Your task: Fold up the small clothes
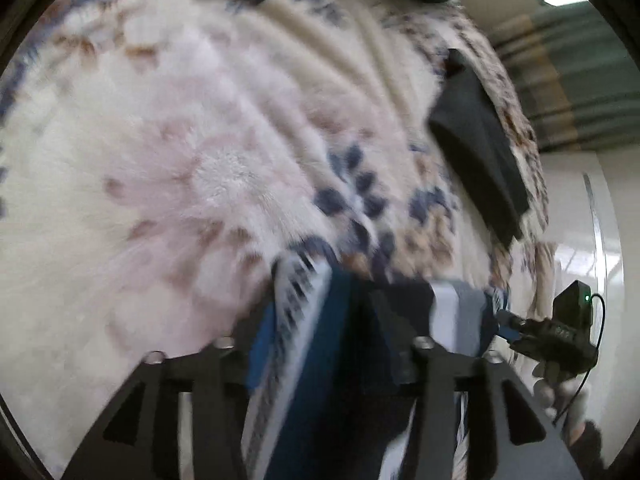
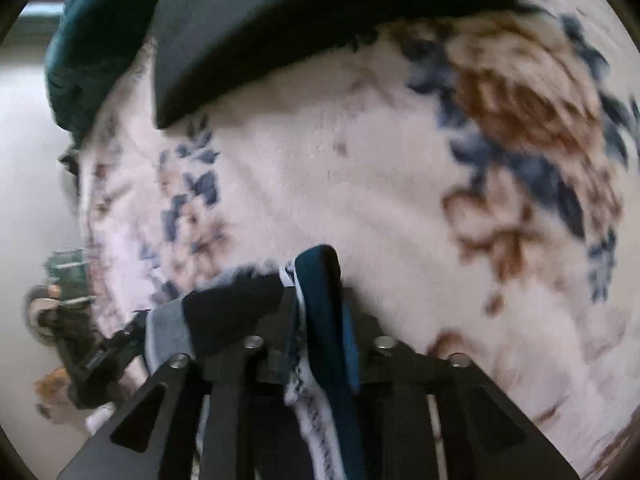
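Left tongs (image 1: 320, 344) part open with the small garment (image 1: 304, 320) bunched between the fingers; whether the pads pinch it, can't tell. Right tongs (image 2: 316, 344) likewise, navy band and white trim draped through. Garment hangs just over the flowered blanket (image 1: 208, 168), near a dark folded cloth (image 1: 476, 140). Light, limp, stretchy; likely best gripped at the thick waistband edge.
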